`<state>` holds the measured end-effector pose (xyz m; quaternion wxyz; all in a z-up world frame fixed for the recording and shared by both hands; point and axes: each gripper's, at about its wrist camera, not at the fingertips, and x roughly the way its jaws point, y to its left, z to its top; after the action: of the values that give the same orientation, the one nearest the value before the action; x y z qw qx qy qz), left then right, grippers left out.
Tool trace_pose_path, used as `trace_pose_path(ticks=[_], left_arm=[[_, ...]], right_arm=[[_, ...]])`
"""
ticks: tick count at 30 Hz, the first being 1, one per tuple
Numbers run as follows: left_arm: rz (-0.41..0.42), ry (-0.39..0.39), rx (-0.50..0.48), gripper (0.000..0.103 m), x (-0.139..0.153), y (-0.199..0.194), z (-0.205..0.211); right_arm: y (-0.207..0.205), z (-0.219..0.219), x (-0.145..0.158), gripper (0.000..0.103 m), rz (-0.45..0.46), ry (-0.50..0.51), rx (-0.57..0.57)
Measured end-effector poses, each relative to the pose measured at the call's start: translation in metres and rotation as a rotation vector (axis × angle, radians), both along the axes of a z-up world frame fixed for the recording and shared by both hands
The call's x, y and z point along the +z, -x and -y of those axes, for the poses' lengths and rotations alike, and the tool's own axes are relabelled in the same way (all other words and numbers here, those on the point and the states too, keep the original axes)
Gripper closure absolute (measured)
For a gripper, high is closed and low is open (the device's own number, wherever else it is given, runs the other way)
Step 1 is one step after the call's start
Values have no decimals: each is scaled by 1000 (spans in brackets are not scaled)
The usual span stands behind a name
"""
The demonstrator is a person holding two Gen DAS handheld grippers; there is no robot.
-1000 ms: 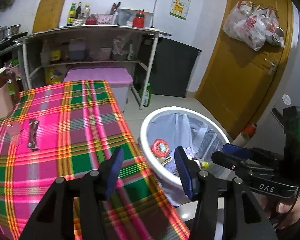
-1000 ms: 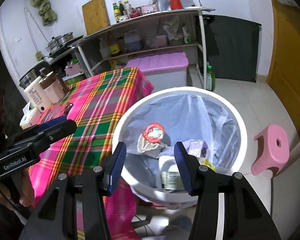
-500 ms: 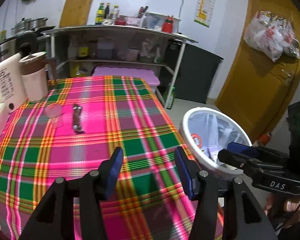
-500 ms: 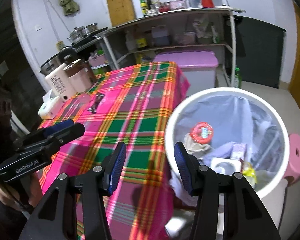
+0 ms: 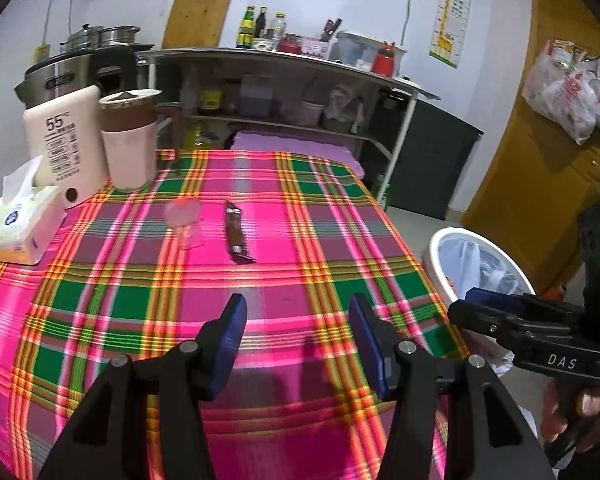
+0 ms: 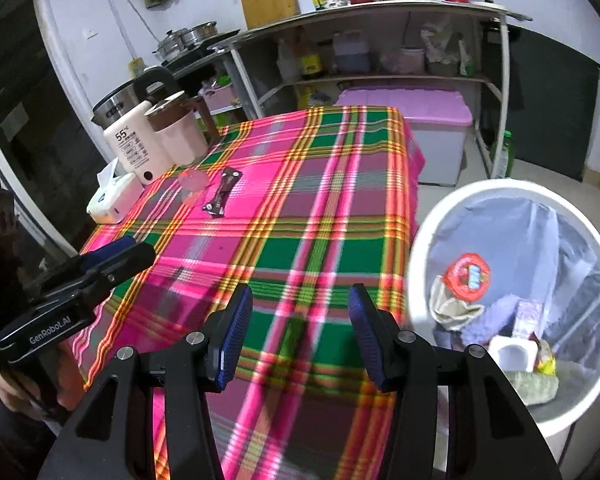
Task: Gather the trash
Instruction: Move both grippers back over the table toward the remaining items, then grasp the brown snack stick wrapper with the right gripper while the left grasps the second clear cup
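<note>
white round bin [image 6: 512, 200] beside the table's right edge already holds trash; a dark brown wrapper [image 5: 235, 233] and clear pink plastic cup [image 5: 184, 216] remain near the plaid tablecloth's [image 5: 300, 240] far edge. left gripper [image 5: 296, 330] and right gripper [image 6: 300, 320] both released, empty.

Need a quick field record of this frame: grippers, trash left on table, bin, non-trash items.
left gripper: jaws open, empty, over the tablecloth
right gripper: jaws open, empty
trash on table: brown wrapper, clear plastic cup lying beside it
bin: white, lined, beside the table, holds trash
non-trash: tissue pack, two kettles at the far left corner
</note>
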<state>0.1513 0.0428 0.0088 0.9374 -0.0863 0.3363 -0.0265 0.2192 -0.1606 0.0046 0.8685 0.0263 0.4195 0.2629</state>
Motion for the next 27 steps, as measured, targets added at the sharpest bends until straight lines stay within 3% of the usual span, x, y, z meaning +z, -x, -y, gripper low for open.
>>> trace_pose_path(ticks=[15, 27], left_arm=[[-26, 15, 116, 48, -6, -20, -62], [-29, 47, 175, 48, -14, -25, -104]], right_arm=[[-35, -68, 0, 52, -9, 19, 89], [-74, -125, -13, 58, -36, 35, 128]])
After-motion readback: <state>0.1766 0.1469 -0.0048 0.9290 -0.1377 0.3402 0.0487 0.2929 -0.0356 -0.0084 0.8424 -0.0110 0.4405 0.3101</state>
